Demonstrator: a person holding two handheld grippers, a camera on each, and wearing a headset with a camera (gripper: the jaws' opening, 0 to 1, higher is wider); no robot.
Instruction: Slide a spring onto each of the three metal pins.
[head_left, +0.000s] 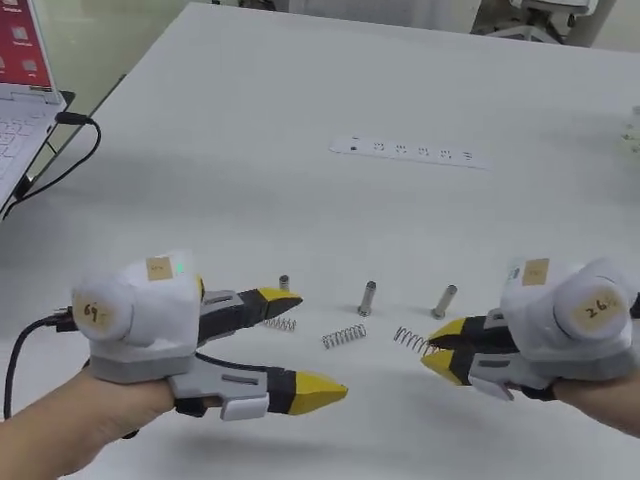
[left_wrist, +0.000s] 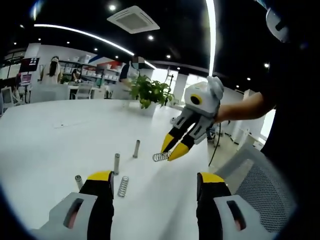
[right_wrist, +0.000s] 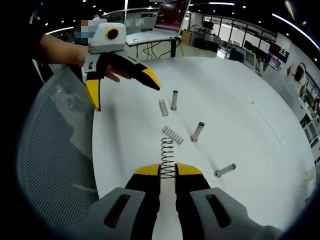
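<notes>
Right hand-held gripper (right_wrist: 167, 171) pinches a coiled steel spring (right_wrist: 167, 152) right of the middle grey metal pin (head_left: 367, 298). Left hand-held gripper (left_wrist: 155, 179), left of that pin, is spread wide.

Three pins (right_wrist: 197, 131) and two springs (right_wrist: 172, 134) sit on the table (right_wrist: 240, 90) ahead of the right gripper (right_wrist: 168, 172)'s fingers, which pinch a third spring (right_wrist: 167, 152).

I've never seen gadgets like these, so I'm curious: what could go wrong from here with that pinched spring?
1. The right gripper pinches the held spring only by its end, so it may bend or flick away when pushed onto a pin.
2. The middle pin stands free on the table; a nudge could topple it.
3. The open left gripper hangs close to a loose spring and could knock it away.
</notes>
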